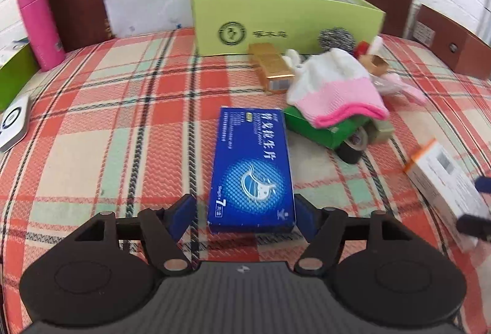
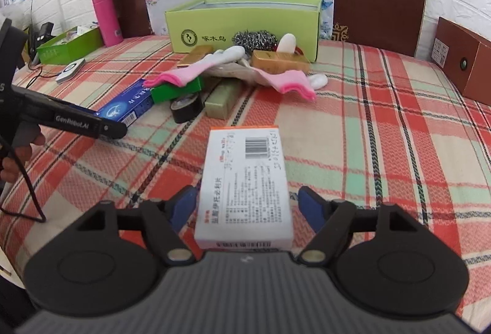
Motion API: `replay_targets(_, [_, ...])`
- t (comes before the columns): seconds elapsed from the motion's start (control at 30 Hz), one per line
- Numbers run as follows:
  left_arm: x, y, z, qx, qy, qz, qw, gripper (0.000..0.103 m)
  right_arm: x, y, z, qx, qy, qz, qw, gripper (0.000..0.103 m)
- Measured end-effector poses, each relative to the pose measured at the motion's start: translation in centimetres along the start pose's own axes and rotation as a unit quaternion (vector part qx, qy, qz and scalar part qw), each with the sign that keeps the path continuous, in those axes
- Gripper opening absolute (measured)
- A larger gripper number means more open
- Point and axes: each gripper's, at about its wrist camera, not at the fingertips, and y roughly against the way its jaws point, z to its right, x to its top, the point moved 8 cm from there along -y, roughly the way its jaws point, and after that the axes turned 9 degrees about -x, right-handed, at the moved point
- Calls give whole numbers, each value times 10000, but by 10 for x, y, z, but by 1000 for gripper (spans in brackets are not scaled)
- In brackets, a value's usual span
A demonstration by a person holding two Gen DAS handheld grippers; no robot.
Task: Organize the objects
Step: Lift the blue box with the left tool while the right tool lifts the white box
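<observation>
A blue medicine box (image 1: 252,168) lies on the plaid tablecloth between the fingers of my left gripper (image 1: 244,212); the right pad touches its edge, the left pad stands a little off, so the jaws look open around it. It also shows in the right wrist view (image 2: 129,105). A white medicine box with an orange edge (image 2: 245,183) lies between the fingers of my right gripper (image 2: 248,205), with gaps on both sides; the jaws are open. That white box also shows in the left wrist view (image 1: 445,183).
A light green open box (image 2: 245,27) stands at the back. Before it lie gold boxes (image 2: 280,60), pink-and-white socks (image 2: 288,82), a steel scourer (image 2: 254,39), a small green box (image 2: 178,90), black tape (image 2: 185,110) and a pale bar (image 2: 222,100). A pink bottle (image 2: 106,16) stands back left.
</observation>
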Motion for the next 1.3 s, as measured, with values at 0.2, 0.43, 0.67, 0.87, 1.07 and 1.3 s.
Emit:
replay_targets(0.2, [16, -18, 1, 194, -24, 14, 9998, 76, 7, -10, -8, 11, 38, 118, 9999, 78])
replay_targets(0.43, [22, -23, 1, 136, -4, 20, 9999, 71, 8, -21, -2, -90, 13, 11, 10000, 77])
replay_targets(0.67, [19, -21, 1, 114, -48, 58, 9999, 71, 3, -28, -3, -75, 10, -97, 9999, 69])
replay_targets(0.87, [21, -21, 3, 61, -76, 43, 9999, 59, 3, -29, -2, -59, -80, -76, 9999, 65])
replay_targets(1.07, [20, -6, 0, 43, 75, 141, 9999, 58, 14, -16, 6, 155, -334, 35, 9993, 65])
replay_targets(1.3, [64, 32, -2, -132, 58, 764, 9970, 58, 61, 0, 20, 352, -481, 512, 9969, 65])
